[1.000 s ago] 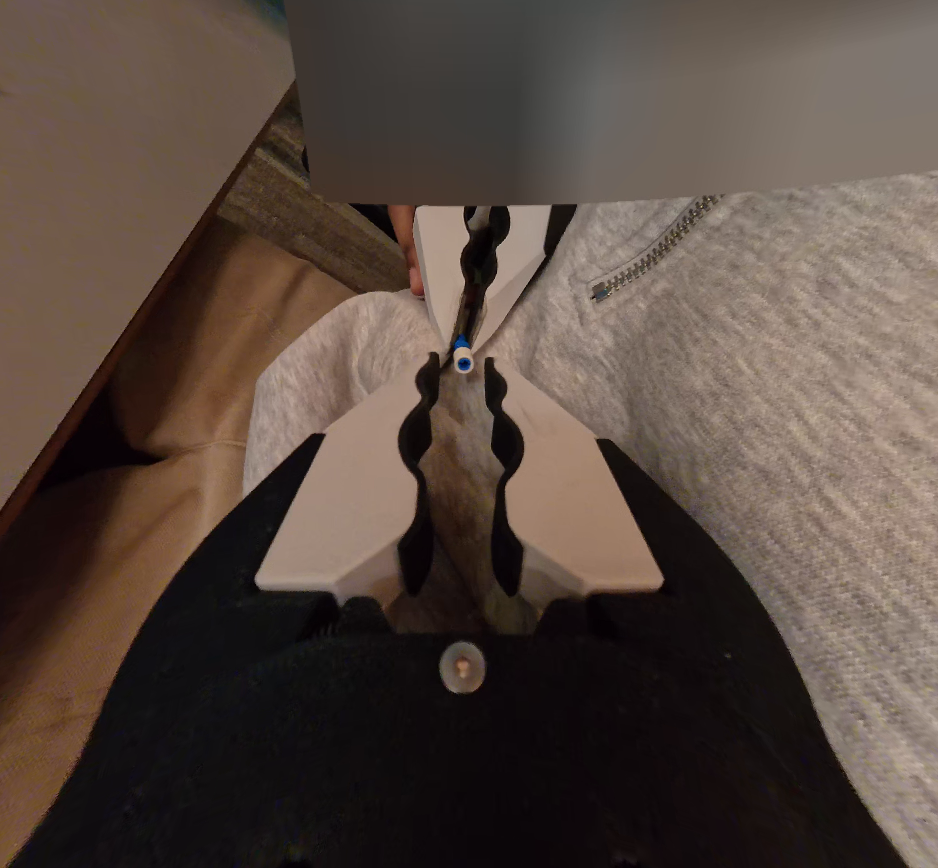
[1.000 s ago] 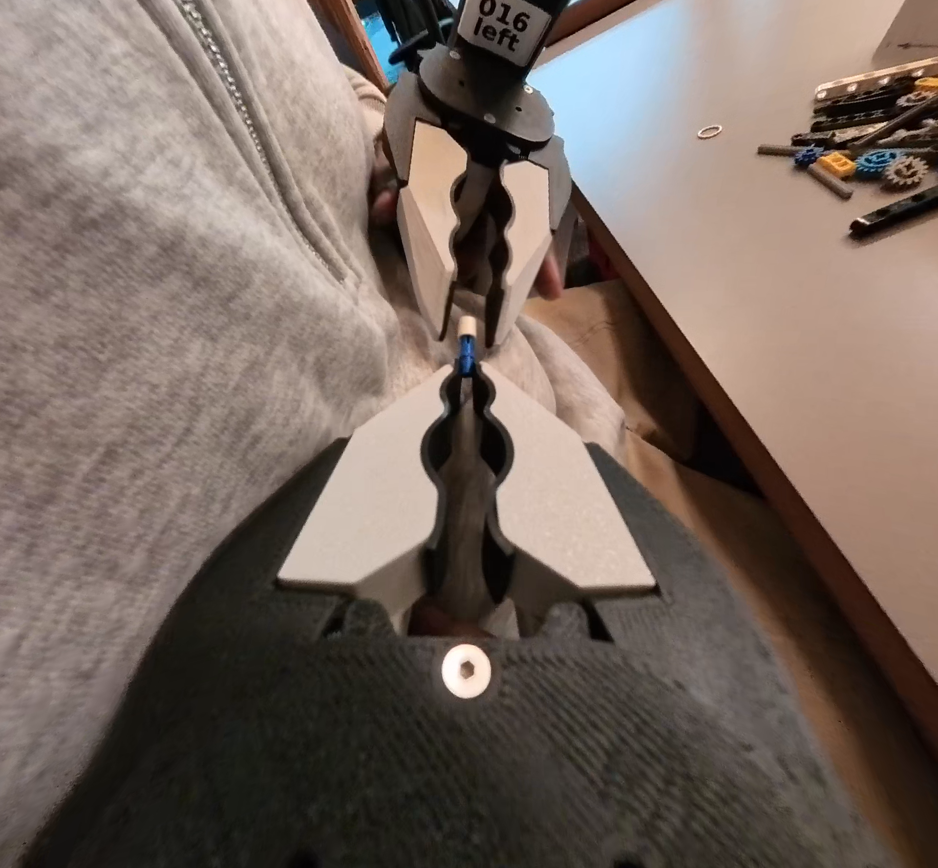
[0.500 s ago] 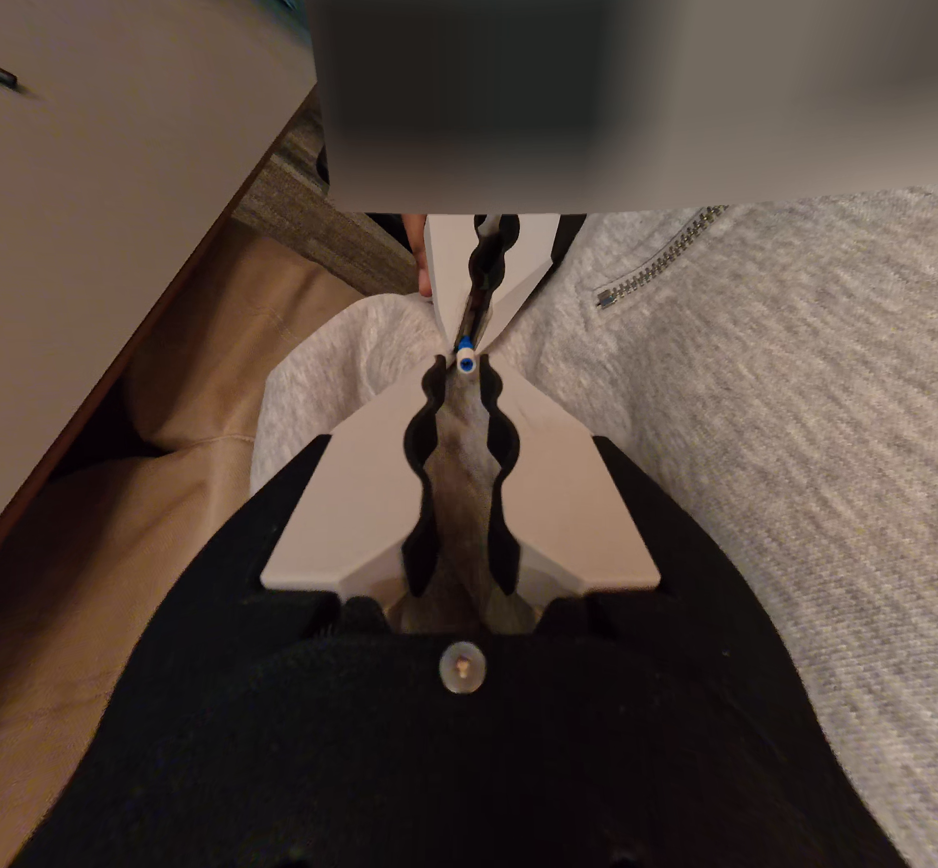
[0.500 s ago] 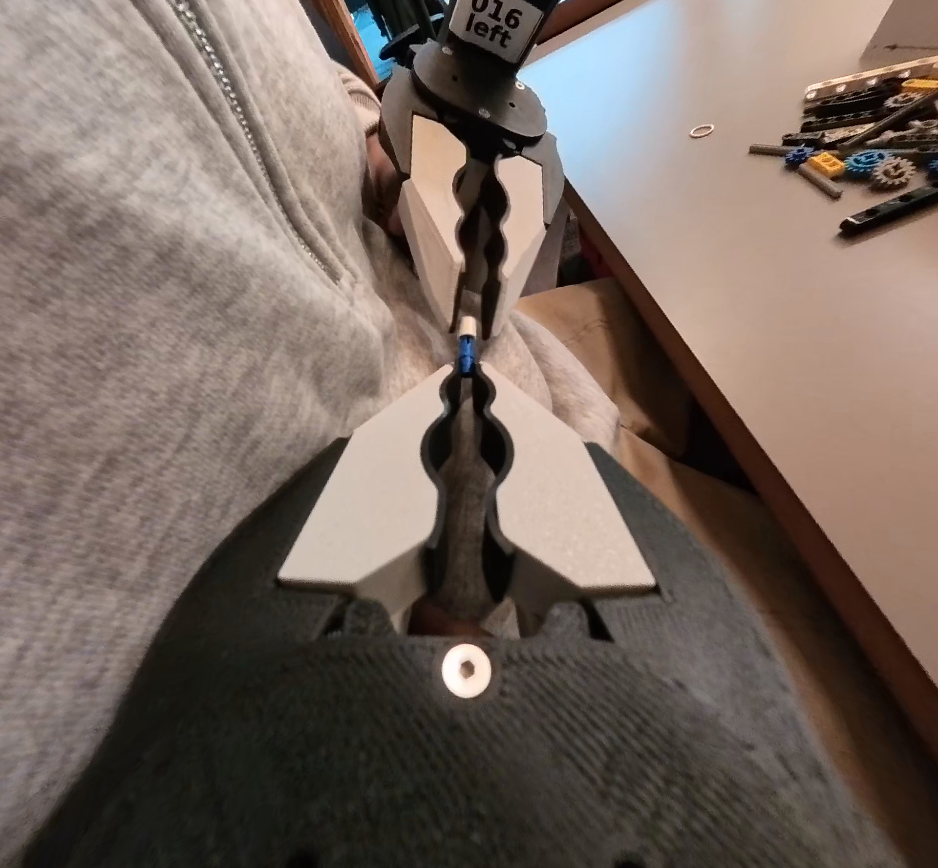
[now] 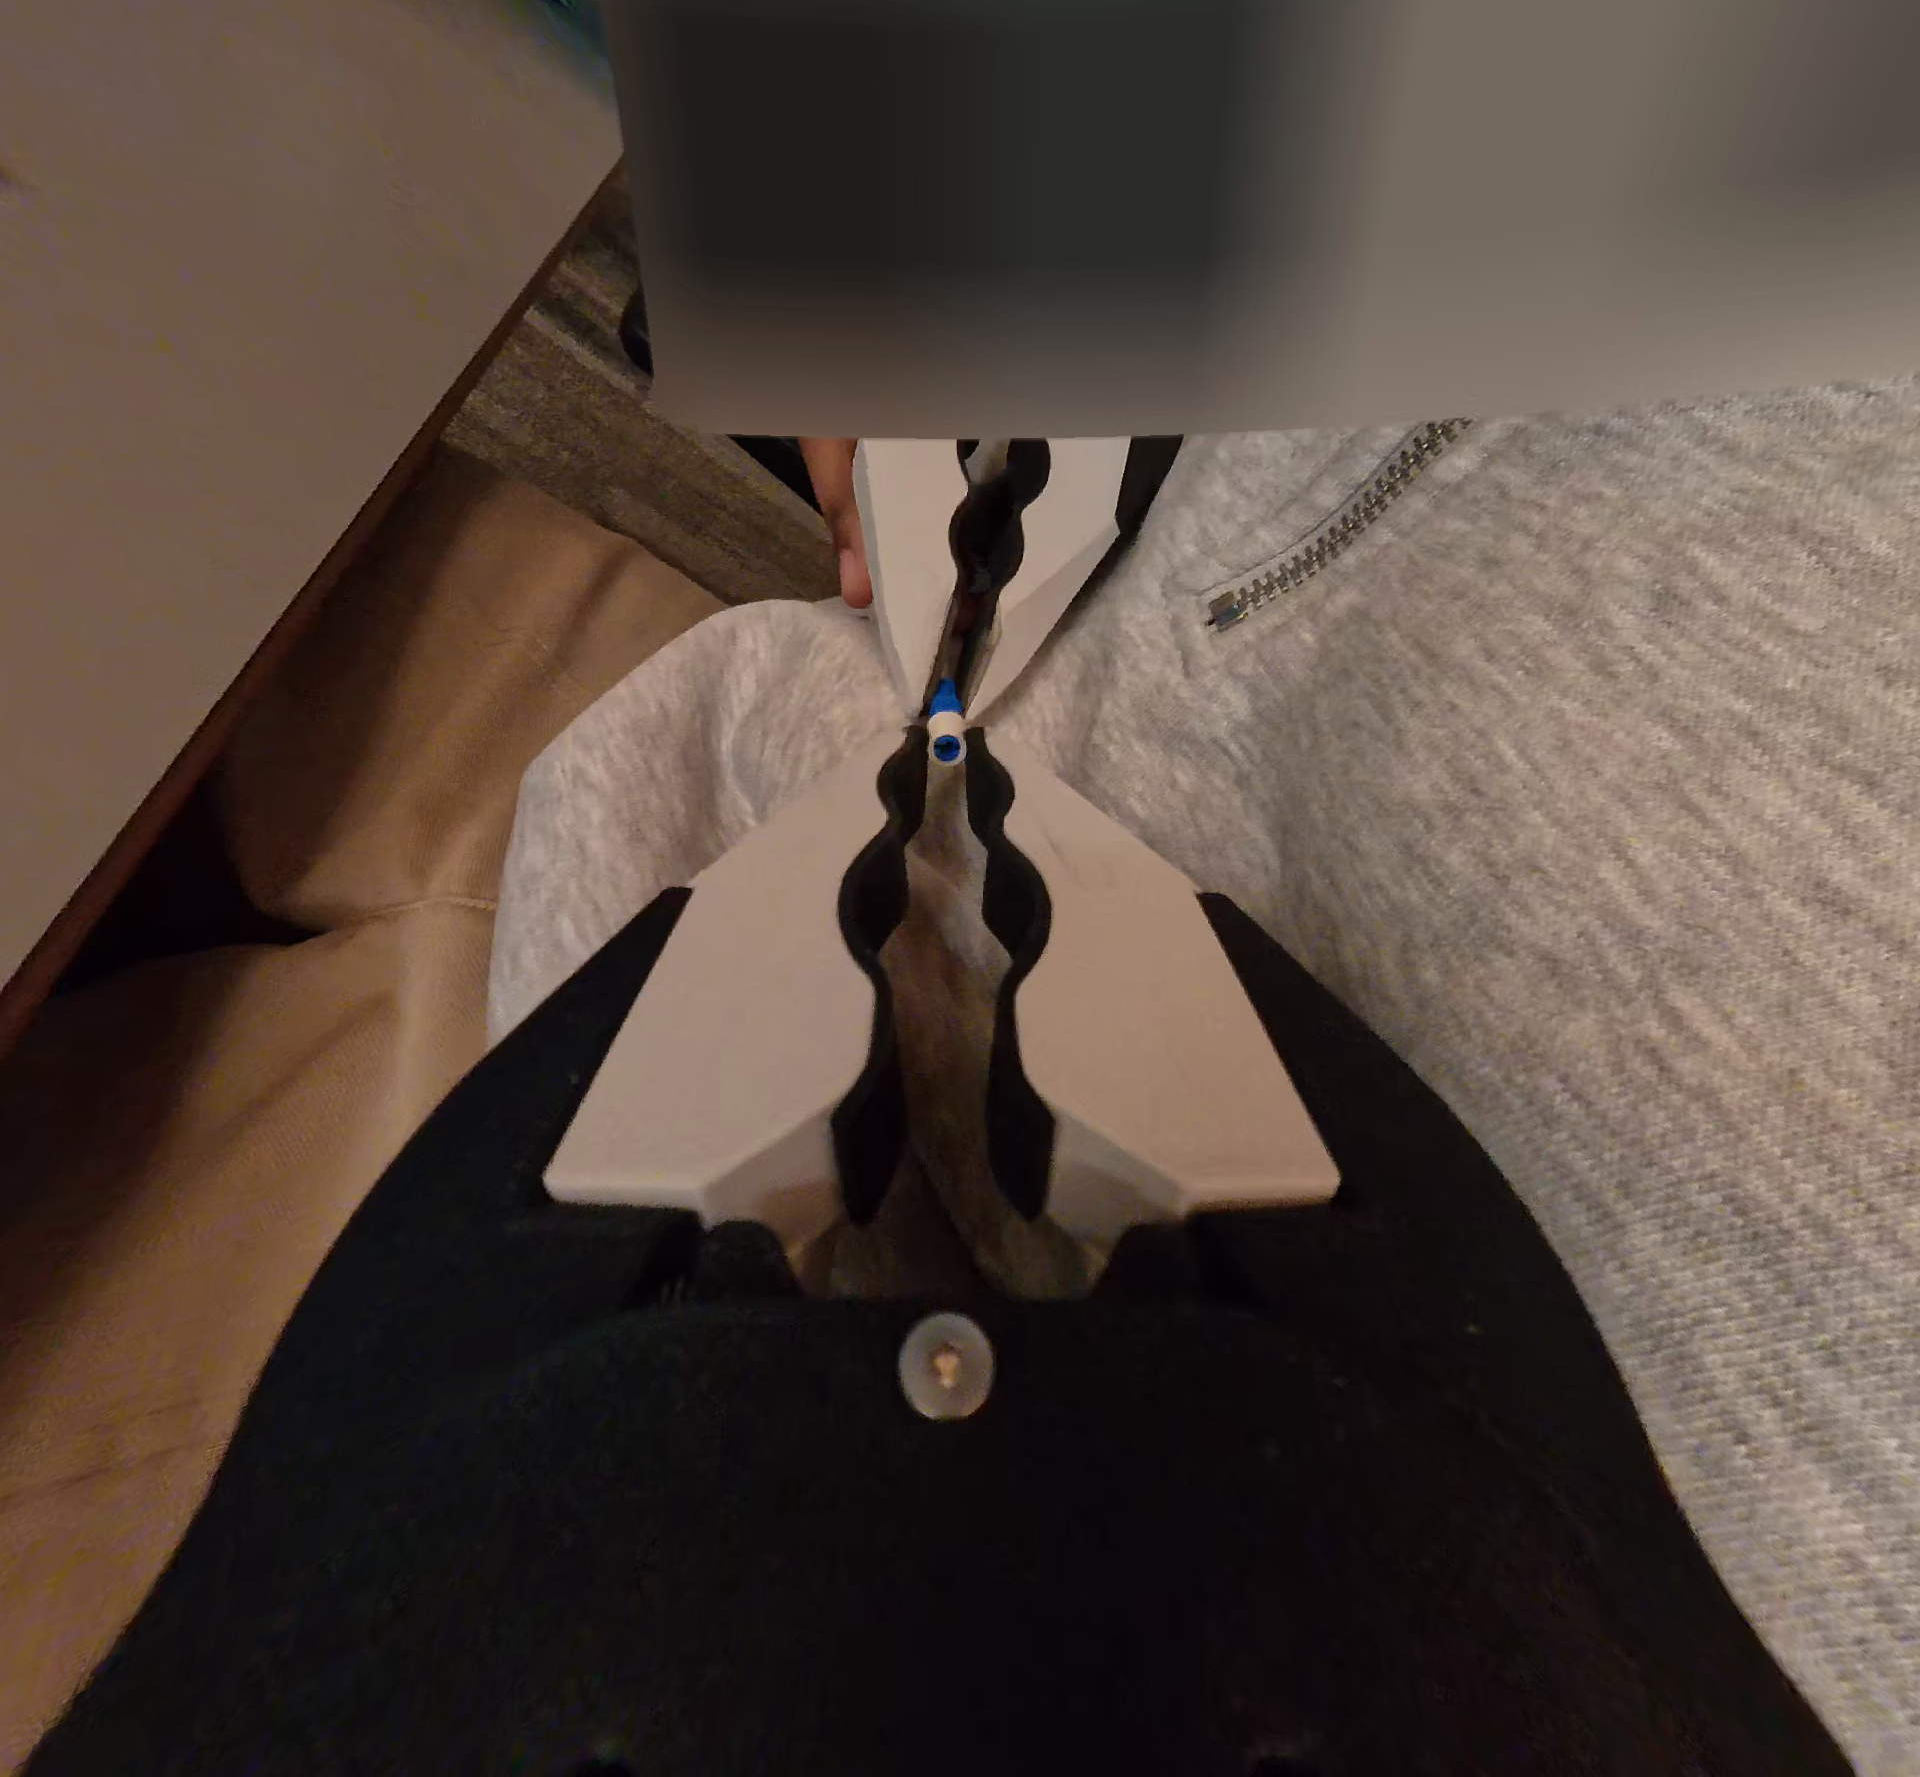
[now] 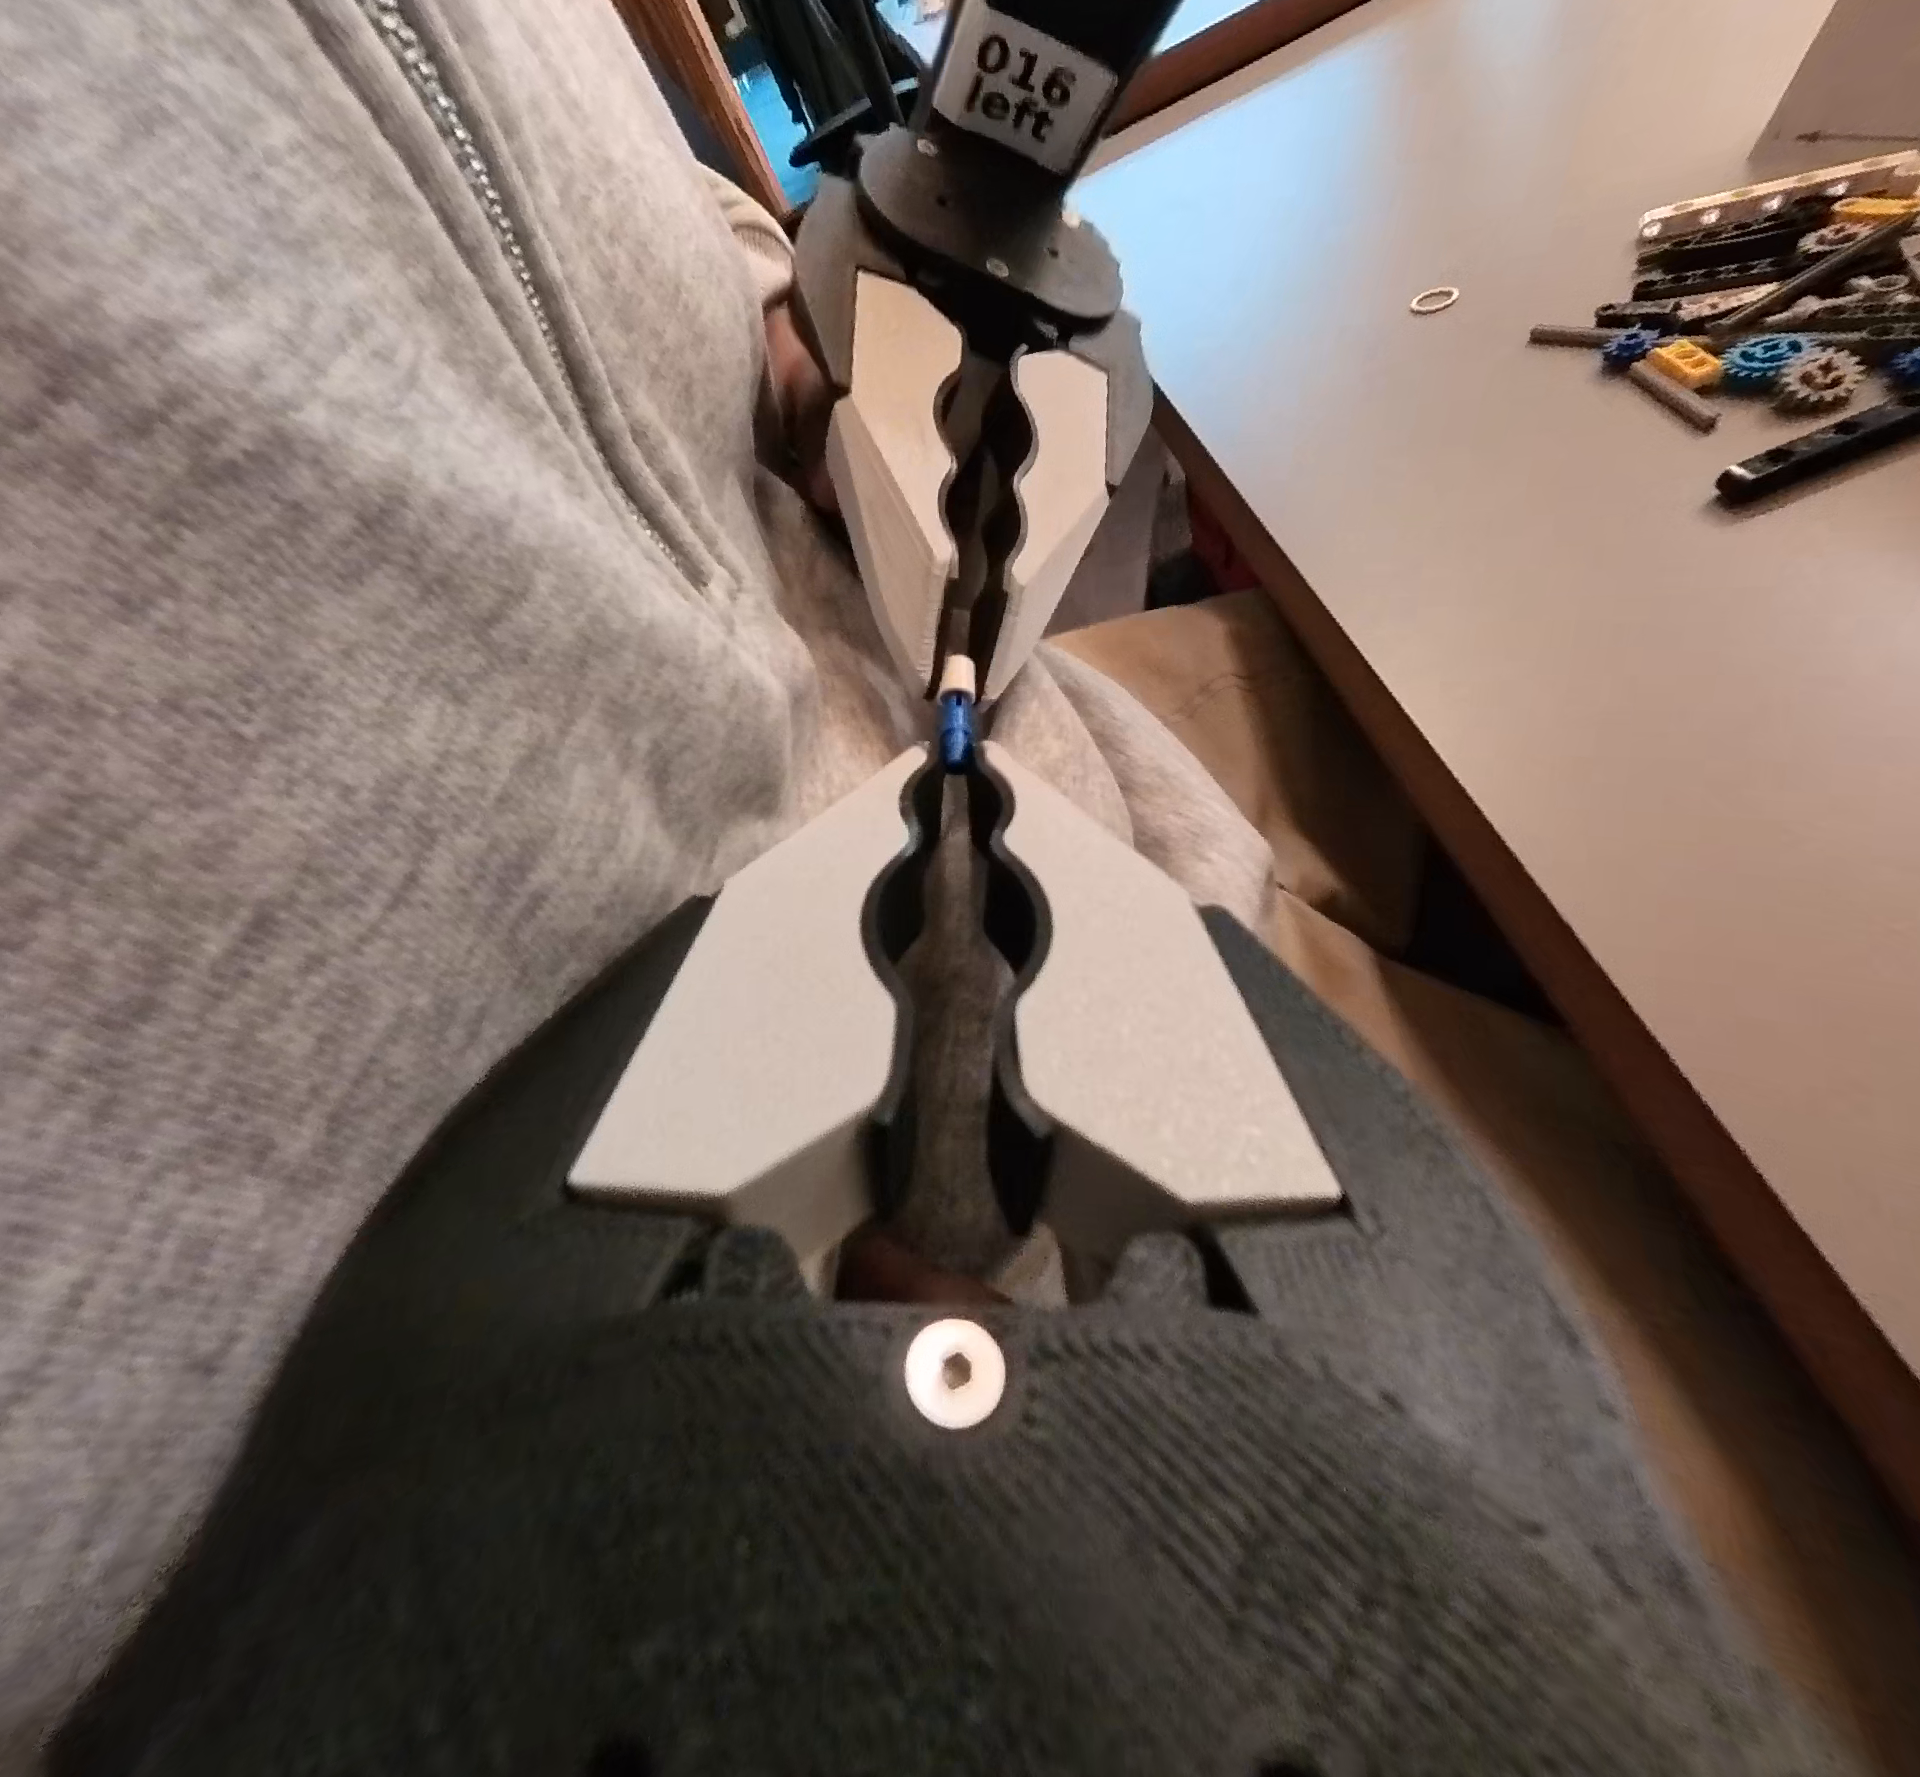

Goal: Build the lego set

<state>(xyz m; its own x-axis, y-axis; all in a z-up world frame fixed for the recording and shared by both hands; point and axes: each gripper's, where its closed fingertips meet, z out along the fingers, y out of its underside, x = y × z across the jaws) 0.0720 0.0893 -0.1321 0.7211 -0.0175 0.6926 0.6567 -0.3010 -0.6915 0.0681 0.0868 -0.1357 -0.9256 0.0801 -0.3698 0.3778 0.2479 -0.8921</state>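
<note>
A small blue pin carries a short white sleeve on its far end. My right gripper is shut on the blue end. My left gripper faces it tip to tip, and its fingertips are closed around the white sleeve. In the left wrist view my left gripper holds the sleeve's round end with its blue centre, and the right gripper comes in from above. Both grippers hang over a person's lap, beside the table.
The table runs along the right with a wooden edge. A pile of loose lego beams, gears and axles, a small ring and a black beam lie on it. A grey zipped hoodie is close on the left. Both grippers' tips are close together, under 4 cm apart.
My left gripper has moved towards the right gripper and its jaws have narrowed from wide apart to closed around the white sleeve. The right gripper keeps hold of the blue pin.
</note>
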